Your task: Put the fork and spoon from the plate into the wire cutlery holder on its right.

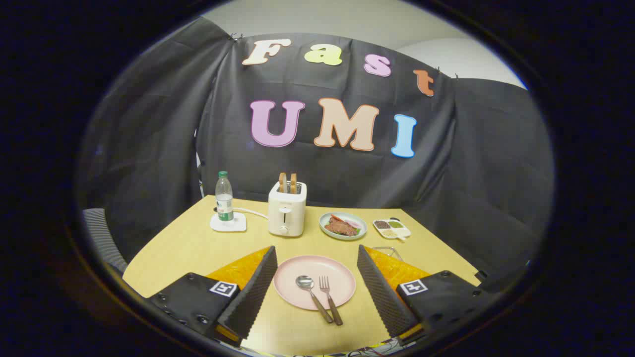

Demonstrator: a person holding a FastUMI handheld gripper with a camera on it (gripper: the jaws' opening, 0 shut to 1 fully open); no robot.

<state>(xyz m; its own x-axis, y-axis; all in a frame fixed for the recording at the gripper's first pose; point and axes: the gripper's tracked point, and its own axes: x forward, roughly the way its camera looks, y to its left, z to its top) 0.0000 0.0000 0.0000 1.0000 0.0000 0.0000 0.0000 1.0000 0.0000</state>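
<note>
- Standing at the far left of the yellow table (pixel 198 248), a clear water bottle (pixel 224 196) with a green cap rests upright on a small white coaster (pixel 228 224).
- Just right of the bottle is a white toaster (pixel 286 210); two slices of toast (pixel 287 182) stick up from its slots, and a white cable (pixel 250 213) runs from it toward the coaster.
- Right of the toaster, a grey plate (pixel 343 226) holds a brown piece of meat with some red, pink and green food beside it.
- Far right, a small white divided tray (pixel 392 228) has dark, green and pale contents, one kind in each compartment; what they are I cannot tell.
- Near the camera, a pink plate (pixel 314 281) lies between the two fingers of the gripper (pixel 316 280).
- On this plate, the spoon (pixel 311 295) lies on the left and the fork (pixel 330 299) just beside it on the right; their brown handles reach over the near rim.
- The gripper is released, its fingers wide apart and holding nothing.
- Behind the right finger, a small part of a wire cutlery holder (pixel 389 252) is visible; its inside is hidden.
</note>
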